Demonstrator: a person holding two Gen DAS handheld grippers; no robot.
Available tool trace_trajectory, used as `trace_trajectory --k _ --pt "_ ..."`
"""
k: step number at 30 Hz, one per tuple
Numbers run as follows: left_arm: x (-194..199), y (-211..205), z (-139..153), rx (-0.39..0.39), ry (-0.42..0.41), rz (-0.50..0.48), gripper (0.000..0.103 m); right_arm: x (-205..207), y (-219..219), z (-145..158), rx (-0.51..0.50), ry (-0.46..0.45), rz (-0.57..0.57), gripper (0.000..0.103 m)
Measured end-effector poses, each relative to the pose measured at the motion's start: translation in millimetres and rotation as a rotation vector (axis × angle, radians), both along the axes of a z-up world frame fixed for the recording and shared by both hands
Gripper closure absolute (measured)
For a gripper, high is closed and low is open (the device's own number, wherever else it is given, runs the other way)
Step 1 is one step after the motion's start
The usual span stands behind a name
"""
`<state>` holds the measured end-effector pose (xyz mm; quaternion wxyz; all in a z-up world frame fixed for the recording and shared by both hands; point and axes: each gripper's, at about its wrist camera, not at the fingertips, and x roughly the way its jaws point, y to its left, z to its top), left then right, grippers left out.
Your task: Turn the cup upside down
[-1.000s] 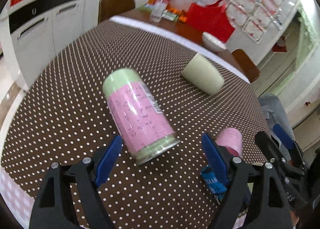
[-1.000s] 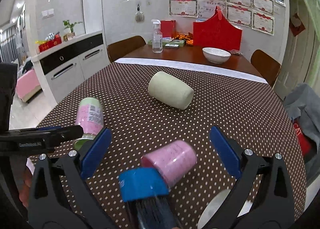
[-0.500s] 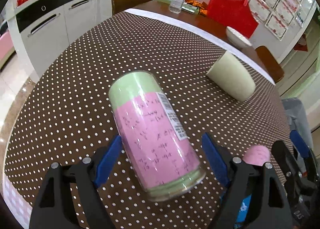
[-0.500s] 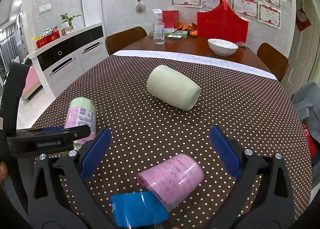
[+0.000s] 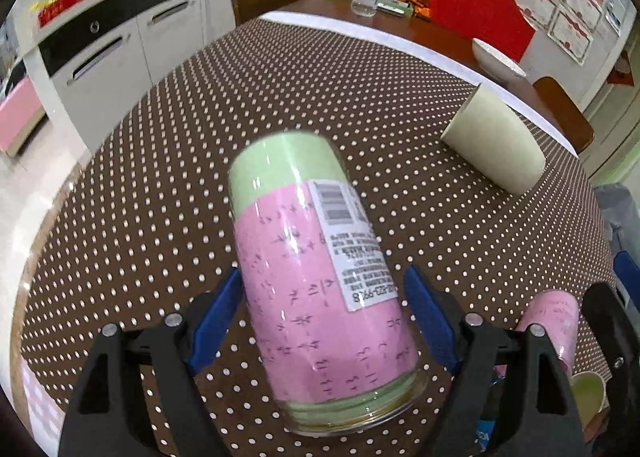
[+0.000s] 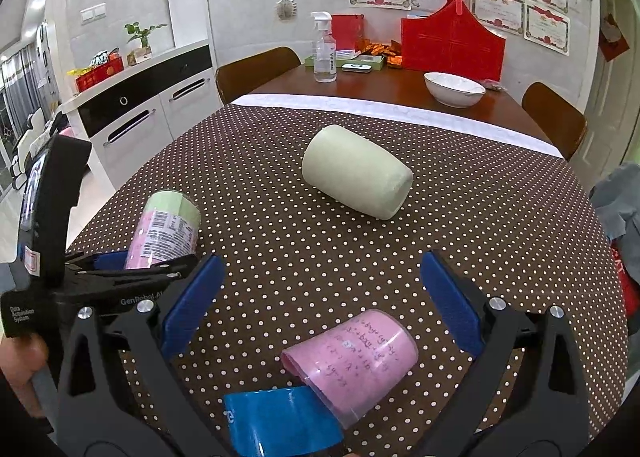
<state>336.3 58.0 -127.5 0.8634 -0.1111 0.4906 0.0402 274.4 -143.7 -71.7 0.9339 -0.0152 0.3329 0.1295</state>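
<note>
A tall clear cup with a pink and green liner [image 5: 316,277] lies on its side on the dotted tablecloth, its mouth toward the left wrist camera. My left gripper [image 5: 322,317] is open, its blue pads on either side of the cup's lower half; contact is not clear. The same cup shows in the right wrist view [image 6: 166,231]. My right gripper [image 6: 320,293] is open and empty above a pink cup [image 6: 356,365] lying on its side. A pale green cup [image 6: 356,173] lies on its side mid-table.
A blue cup or roll [image 6: 280,421] lies against the pink cup. A white bowl [image 6: 454,88], a spray bottle [image 6: 325,53] and a red bag [image 6: 452,45] stand on the far wooden table. Chairs stand behind. The tablecloth's edge [image 5: 44,241] curves at left.
My left gripper has moved forward around the pink and green cup, which now fills more of its view. My right gripper has drawn back a little from the pink cup.
</note>
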Motion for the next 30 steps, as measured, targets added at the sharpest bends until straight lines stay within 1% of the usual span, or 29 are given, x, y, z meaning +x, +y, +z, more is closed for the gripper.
trace_trajectory --k 3,10,12,14,19,21,27,30 --pt "-1.5 0.4 -6.2 -0.011 0.016 -0.020 0.023 -1.5 2.3 0.3 -0.003 -0.002 0.005 0.006" --pt "-7.5 -1.4 -8.5 -0.021 -0.004 -0.065 0.025 -4.8 6.5 1.0 -0.006 0.000 0.009 0.006" --pt "-11.2 0.0 -7.4 -0.052 -0.014 -0.079 0.026 -6.3 7.0 1.8 -0.005 -0.001 0.008 0.006" --pt "-15.1 0.4 -5.7 -0.065 -0.023 -0.094 0.027 -8.3 7.6 2.6 -0.004 -0.003 0.009 0.006" --pt "-32.6 -5.3 3.7 -0.062 -0.058 -0.135 0.029 -14.6 9.3 4.6 -0.004 -0.005 0.012 0.006" --pt "-40.4 -6.0 6.6 -0.074 -0.064 -0.147 0.029 -17.1 10.2 5.4 -0.002 -0.007 0.012 0.006" --pt "-67.1 -7.7 17.4 -0.077 -0.101 -0.162 0.031 -32.1 10.0 8.0 0.006 -0.010 0.015 0.006" --pt "-82.6 -9.4 17.7 -0.083 -0.104 -0.174 0.031 -41.1 8.6 8.8 0.014 -0.010 0.017 0.006"
